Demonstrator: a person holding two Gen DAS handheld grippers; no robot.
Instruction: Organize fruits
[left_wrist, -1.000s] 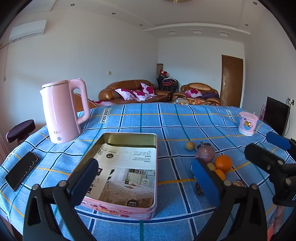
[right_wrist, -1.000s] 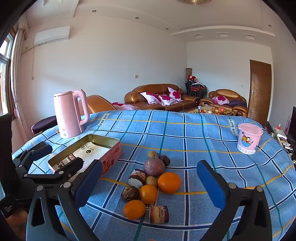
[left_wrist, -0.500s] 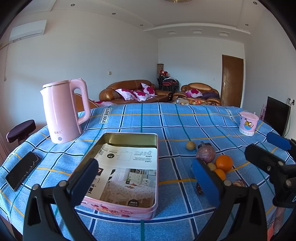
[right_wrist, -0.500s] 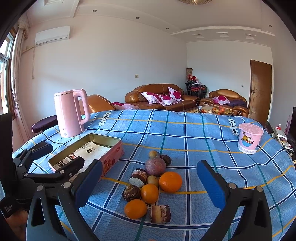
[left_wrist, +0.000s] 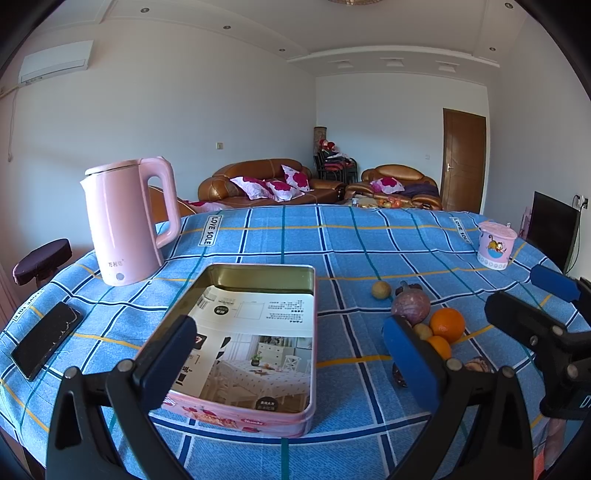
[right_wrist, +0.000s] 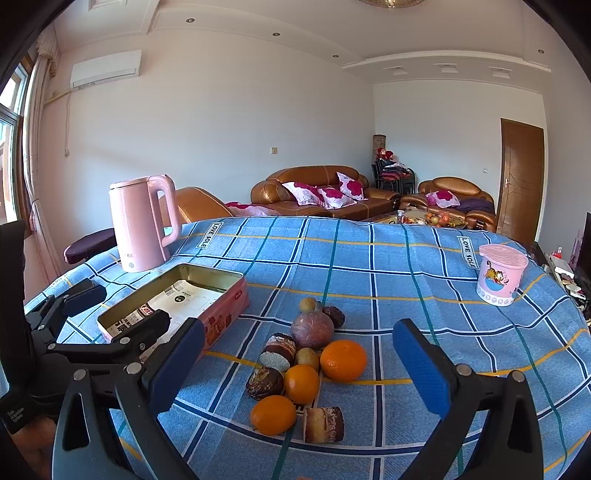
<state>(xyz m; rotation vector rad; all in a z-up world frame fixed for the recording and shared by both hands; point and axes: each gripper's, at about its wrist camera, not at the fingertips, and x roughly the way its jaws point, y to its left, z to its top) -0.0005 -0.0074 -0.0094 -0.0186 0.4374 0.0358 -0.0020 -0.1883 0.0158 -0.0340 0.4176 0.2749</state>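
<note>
A cluster of fruit lies on the blue checked tablecloth: three oranges (right_wrist: 343, 360), a purple round fruit (right_wrist: 312, 329), small brown fruits (right_wrist: 307, 305) and some cake rolls (right_wrist: 323, 424). The oranges (left_wrist: 447, 324) also show in the left wrist view. An open pink tin (left_wrist: 255, 343) with a printed sheet inside sits left of the fruit; it also shows in the right wrist view (right_wrist: 225, 314). My left gripper (left_wrist: 288, 360) is open and empty over the tin's near end. My right gripper (right_wrist: 297, 363) is open and empty, just short of the fruit.
A pink kettle (left_wrist: 127, 225) stands at the back left. A black phone (left_wrist: 46, 343) lies at the left edge. A pink lidded cup (right_wrist: 500, 275) stands at the right. The table edge curves close in front of both grippers.
The right gripper has crept slightly forward toward the fruit. The left gripper has barely moved. Both stay open.
</note>
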